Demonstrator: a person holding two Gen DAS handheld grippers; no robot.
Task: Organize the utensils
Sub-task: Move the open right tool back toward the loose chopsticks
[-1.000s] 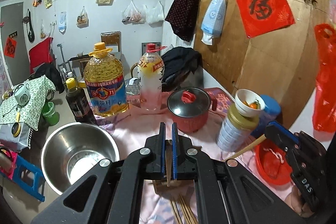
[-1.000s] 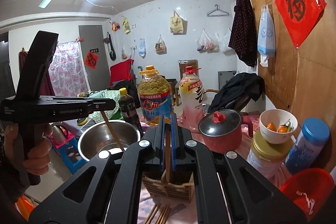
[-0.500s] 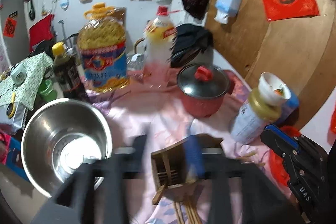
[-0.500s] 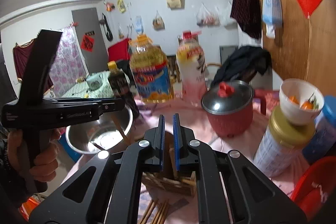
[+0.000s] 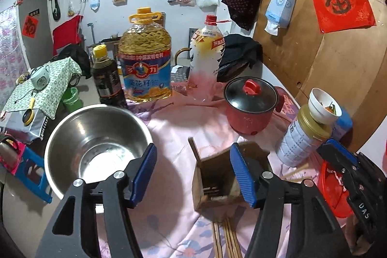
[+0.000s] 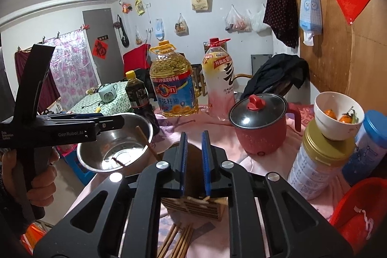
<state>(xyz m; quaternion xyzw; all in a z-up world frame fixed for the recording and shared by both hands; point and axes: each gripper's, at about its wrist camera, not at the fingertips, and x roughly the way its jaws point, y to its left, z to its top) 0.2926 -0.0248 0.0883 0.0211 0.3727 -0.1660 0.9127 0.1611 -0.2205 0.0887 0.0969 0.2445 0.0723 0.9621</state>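
Left gripper (image 5: 193,175) over the wooden utensil holder (image 5: 217,175), jaws opening, wide apart, nothing pinched. Right gripper (image 6: 193,161) above same holder, jaws opening, narrow gap, nothing visibly clamped. Chopsticks (image 5: 226,241) flat on pink cloth (image 5: 174,127) just in front of holder. Steel bowl (image 5: 96,137) left of holder; one chopstick (image 6: 147,143) leaning against it.

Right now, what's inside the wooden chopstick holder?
One chopstick leans out of the wooden chopstick holder. Its slatted bottom shows, otherwise bare; the left gripper finger covers its right side.
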